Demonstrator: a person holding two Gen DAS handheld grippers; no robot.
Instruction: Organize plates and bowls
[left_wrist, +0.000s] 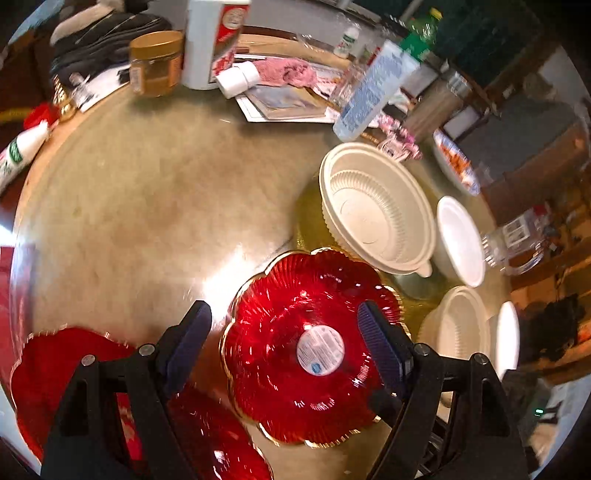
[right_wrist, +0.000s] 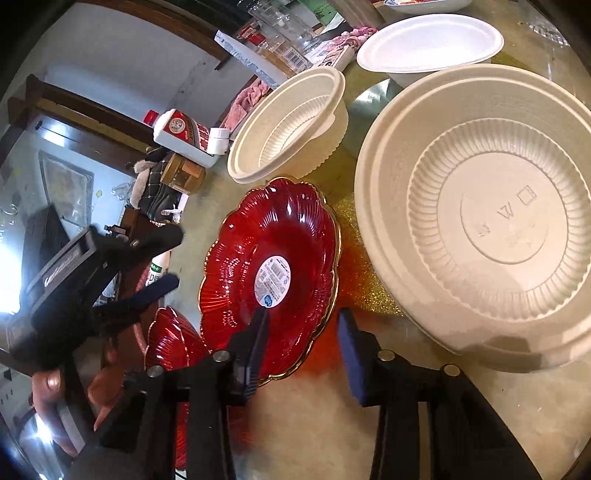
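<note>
A red scalloped plate (left_wrist: 306, 347) (right_wrist: 269, 273) with a gold rim and a white sticker lies on the table. My left gripper (left_wrist: 286, 332) (right_wrist: 173, 258) hovers open over it, one finger left of the plate and one over its right edge. My right gripper (right_wrist: 303, 343) is narrowly open at the plate's near rim. Its left finger is over the plate and its right finger stands off the rim. More red plates (left_wrist: 55, 362) (right_wrist: 173, 339) lie to the left. Ribbed white bowls (left_wrist: 373, 206) (right_wrist: 480, 221) and smooth white bowls (left_wrist: 461, 240) (right_wrist: 428, 40) stand on the right.
Along the table's far side stand a honey-coloured jar (left_wrist: 157, 62), a white bottle with a red label (left_wrist: 214, 40), a pink cloth (left_wrist: 284, 70), papers, a water bottle (left_wrist: 373, 92) and a glass mug (left_wrist: 517, 240). A hand (right_wrist: 48, 384) holds the left gripper.
</note>
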